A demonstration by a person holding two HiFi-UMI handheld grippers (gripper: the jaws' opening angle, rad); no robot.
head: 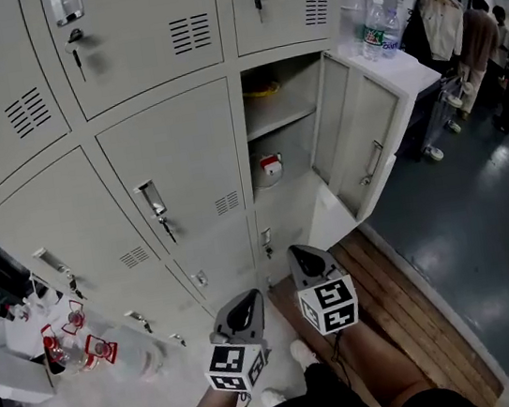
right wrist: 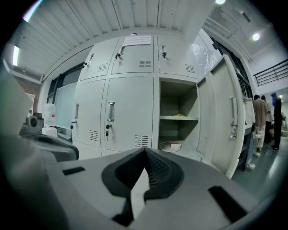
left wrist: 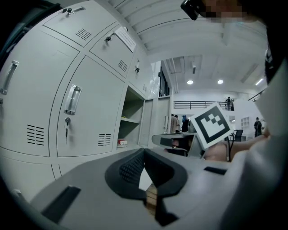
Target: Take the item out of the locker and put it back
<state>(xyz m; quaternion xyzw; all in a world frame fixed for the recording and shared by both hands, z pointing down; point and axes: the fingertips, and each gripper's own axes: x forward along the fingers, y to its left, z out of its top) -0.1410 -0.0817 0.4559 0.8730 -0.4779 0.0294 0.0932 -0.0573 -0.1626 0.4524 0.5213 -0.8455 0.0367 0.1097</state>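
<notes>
L tool [left wrist: 144, 152], R tool [right wrist: 145, 152] shut, locker item [head: 271, 165] tiny, unclear

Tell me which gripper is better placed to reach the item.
Probably right: the right gripper lines up with the open locker holding the item; the left gripper faces closed doors.

Lockers [head: 173, 163]: pale grey. Item [head: 270, 164], 12 o'clock: red and white. Marker cubes [head: 329, 305]: black-white squares. Planks [head: 414, 316], 5 o'clock: brown. Floor [head: 497, 237], 3 o'clock: dark blue-grey.
</notes>
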